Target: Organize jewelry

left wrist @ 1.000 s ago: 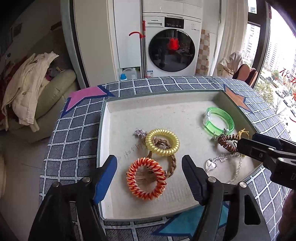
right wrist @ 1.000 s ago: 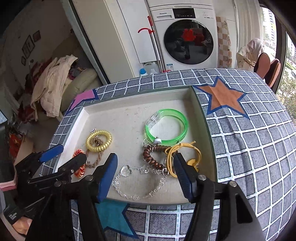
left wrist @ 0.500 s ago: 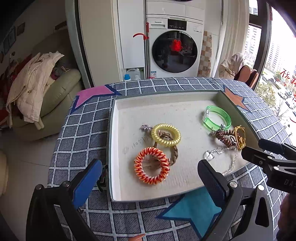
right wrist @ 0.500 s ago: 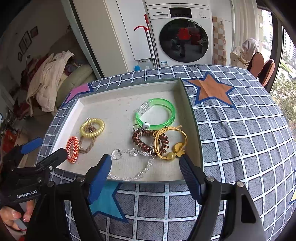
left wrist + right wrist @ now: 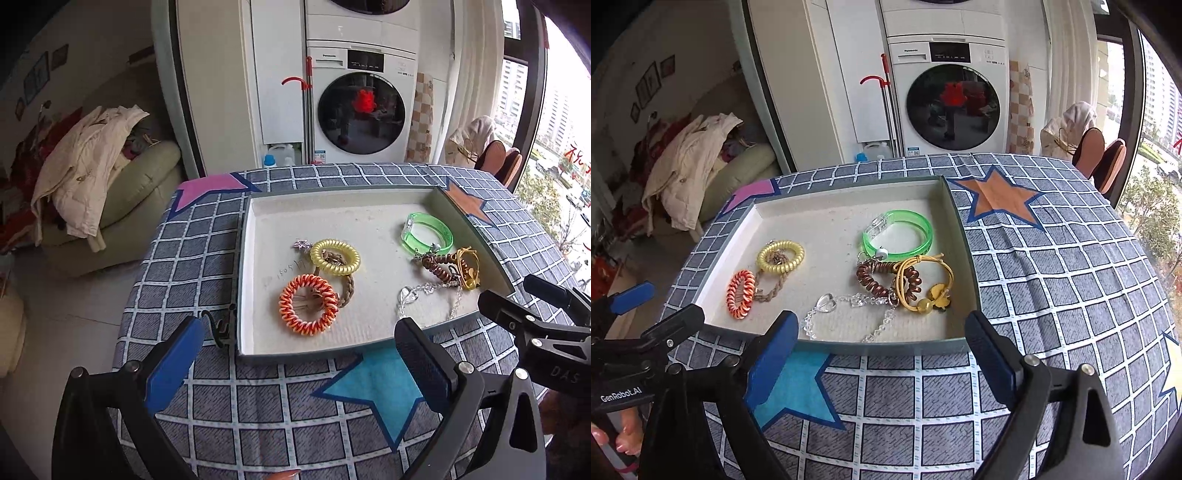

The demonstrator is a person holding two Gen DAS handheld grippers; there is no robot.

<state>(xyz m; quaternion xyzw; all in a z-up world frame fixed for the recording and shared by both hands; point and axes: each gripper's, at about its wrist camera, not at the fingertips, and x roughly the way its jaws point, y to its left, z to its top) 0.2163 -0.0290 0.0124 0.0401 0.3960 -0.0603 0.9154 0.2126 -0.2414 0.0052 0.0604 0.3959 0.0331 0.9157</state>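
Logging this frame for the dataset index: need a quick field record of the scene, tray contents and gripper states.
surface: table with blue checked cloth
container: shallow tray, all jewelry inside
left side of tray: orange coil band, yellow coil band, braided brown bracelet under both
right side of tray: green bangle, brown coil band, yellow cord bracelet, crystal chain with heart, tangled together
left gripper: open, empty, over cloth short of tray
right gripper: open, empty, at tray's near edge
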